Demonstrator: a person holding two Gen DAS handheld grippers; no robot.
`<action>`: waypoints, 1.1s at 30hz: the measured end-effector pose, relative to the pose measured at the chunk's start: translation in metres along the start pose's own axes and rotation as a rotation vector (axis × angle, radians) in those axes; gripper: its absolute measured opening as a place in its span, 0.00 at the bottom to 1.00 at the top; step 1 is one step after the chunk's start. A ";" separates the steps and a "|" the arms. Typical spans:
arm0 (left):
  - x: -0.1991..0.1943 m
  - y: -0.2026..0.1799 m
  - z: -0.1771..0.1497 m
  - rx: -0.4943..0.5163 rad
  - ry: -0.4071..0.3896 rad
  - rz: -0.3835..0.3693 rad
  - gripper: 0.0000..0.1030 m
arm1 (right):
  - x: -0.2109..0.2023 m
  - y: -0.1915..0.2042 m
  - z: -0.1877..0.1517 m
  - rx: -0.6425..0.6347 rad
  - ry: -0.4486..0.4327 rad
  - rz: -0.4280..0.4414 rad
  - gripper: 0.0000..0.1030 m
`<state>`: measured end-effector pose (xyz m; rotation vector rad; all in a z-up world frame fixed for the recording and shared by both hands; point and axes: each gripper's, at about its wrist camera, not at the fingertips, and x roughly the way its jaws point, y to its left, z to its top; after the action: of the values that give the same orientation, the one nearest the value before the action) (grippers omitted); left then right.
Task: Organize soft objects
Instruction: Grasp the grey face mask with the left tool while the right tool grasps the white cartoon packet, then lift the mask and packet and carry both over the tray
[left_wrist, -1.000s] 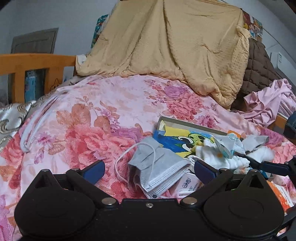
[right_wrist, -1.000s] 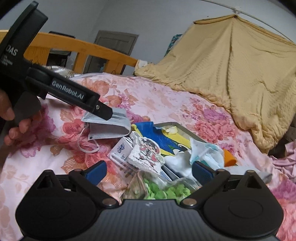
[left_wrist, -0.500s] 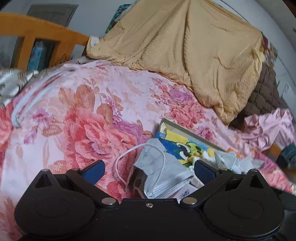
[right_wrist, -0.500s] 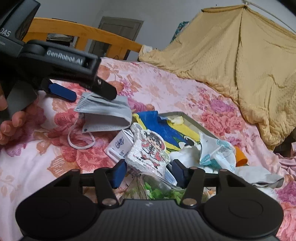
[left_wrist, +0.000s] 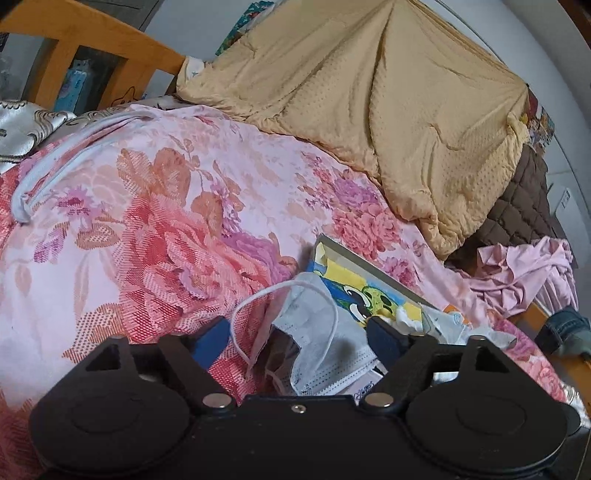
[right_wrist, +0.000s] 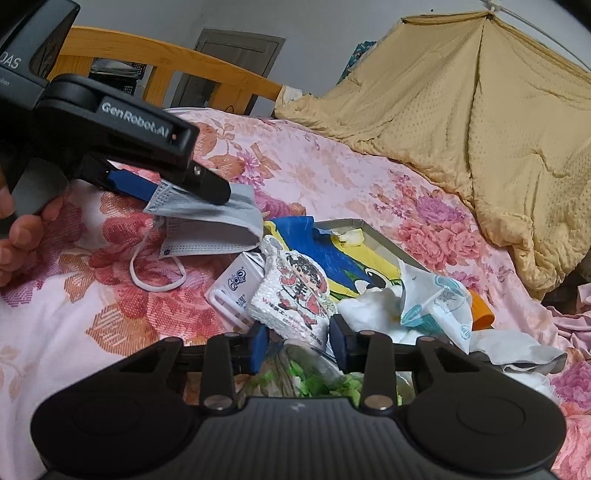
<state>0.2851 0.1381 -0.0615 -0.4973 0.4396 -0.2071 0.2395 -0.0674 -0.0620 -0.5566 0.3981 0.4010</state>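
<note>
A grey face mask (left_wrist: 325, 347) with white ear loops lies on the floral bedspread (left_wrist: 147, 229), beside a shallow box with a cartoon picture (left_wrist: 362, 291). My left gripper (left_wrist: 299, 339) is open, its fingers on either side of the mask; the right wrist view shows it (right_wrist: 184, 192) over the mask (right_wrist: 214, 229). My right gripper (right_wrist: 297, 347) has closed in on a clear bag with green pieces (right_wrist: 314, 376). In front of it stand a white foam cartoon figure (right_wrist: 295, 291) and a small white tissue pack (right_wrist: 236, 280).
White cloths and a printed wipe pack (right_wrist: 436, 299) lie in the box. A tan quilt (left_wrist: 388, 110) is heaped at the back, pink clothing (left_wrist: 524, 273) to the right, a wooden bed frame (right_wrist: 177, 70) to the left.
My left gripper has moved forward and down over the mask. My right gripper's fingers have closed from wide open onto the clear bag.
</note>
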 end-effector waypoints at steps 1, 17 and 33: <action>0.000 -0.001 -0.001 0.009 0.004 -0.001 0.72 | -0.001 0.001 0.000 -0.003 -0.003 -0.001 0.35; 0.004 -0.015 -0.012 0.095 0.036 0.021 0.15 | -0.013 -0.002 0.003 0.039 -0.066 0.004 0.14; -0.017 -0.046 -0.016 0.136 -0.077 0.037 0.07 | -0.032 -0.027 0.006 0.119 -0.131 -0.034 0.11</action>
<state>0.2588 0.0968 -0.0450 -0.3627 0.3565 -0.1805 0.2261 -0.0933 -0.0311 -0.4181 0.2838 0.3762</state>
